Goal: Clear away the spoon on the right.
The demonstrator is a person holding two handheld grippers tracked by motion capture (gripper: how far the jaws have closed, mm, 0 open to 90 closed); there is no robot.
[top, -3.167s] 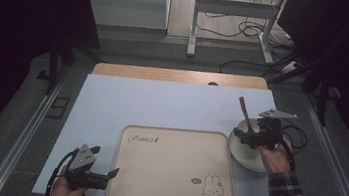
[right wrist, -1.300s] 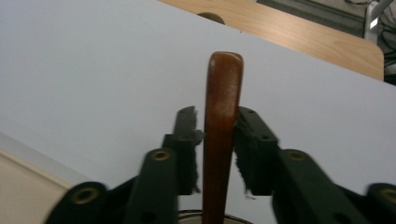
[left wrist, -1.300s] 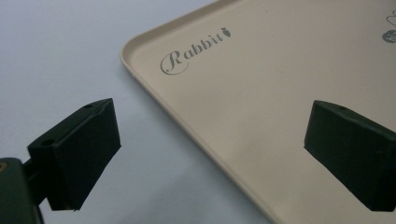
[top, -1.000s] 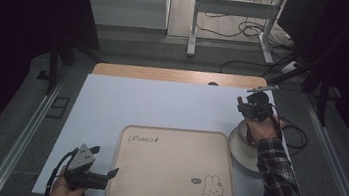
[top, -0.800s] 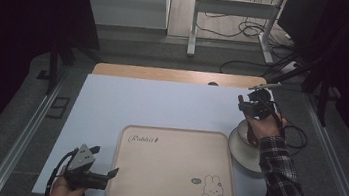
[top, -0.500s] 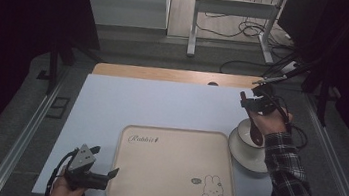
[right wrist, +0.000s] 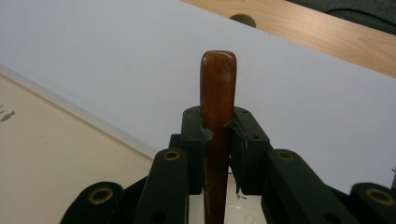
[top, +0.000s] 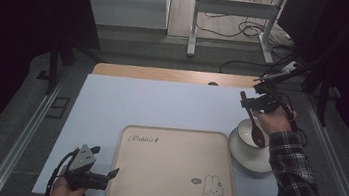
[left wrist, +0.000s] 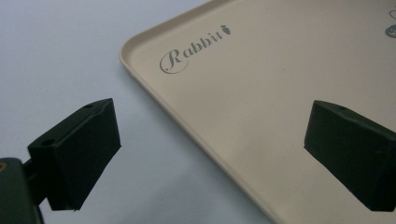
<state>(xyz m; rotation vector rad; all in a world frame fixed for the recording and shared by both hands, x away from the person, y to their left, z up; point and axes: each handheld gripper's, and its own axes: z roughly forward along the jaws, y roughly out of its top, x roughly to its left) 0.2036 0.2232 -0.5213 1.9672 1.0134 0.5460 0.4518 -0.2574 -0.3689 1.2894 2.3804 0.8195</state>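
So the right tongs [top: 251,103] are clamped on a brown wooden spoon [top: 252,121], gripping it up near the handle end. In the right gripper view the handle tip [right wrist: 217,79] pokes up past the two black jaws, which are squeezed tight against it on both sides. From the high view the spoon slants down toward the near side, and its bowl end sits inside the white bowl [top: 251,150] at the right of the tabletop [top: 162,101]. Can't tell if the spoon actually touches the bottom of the bowl. The bowl sits just beside the right edge of the beige tray [top: 174,166], the one with "Rabbit" printed at its far left and a little bunny drawing near its right corner.

The left tongs [top: 102,176] are down at the near left, jaws wide apart with nothing between them. In the left gripper view one jaw hangs over the pale blue tabletop and the other over the tray [left wrist: 261,93], so they straddle the tray's left rim. Whether they touch the rim, I can't tell.

A strip of bare wood [top: 175,75] shows along the far edge of the tabletop.
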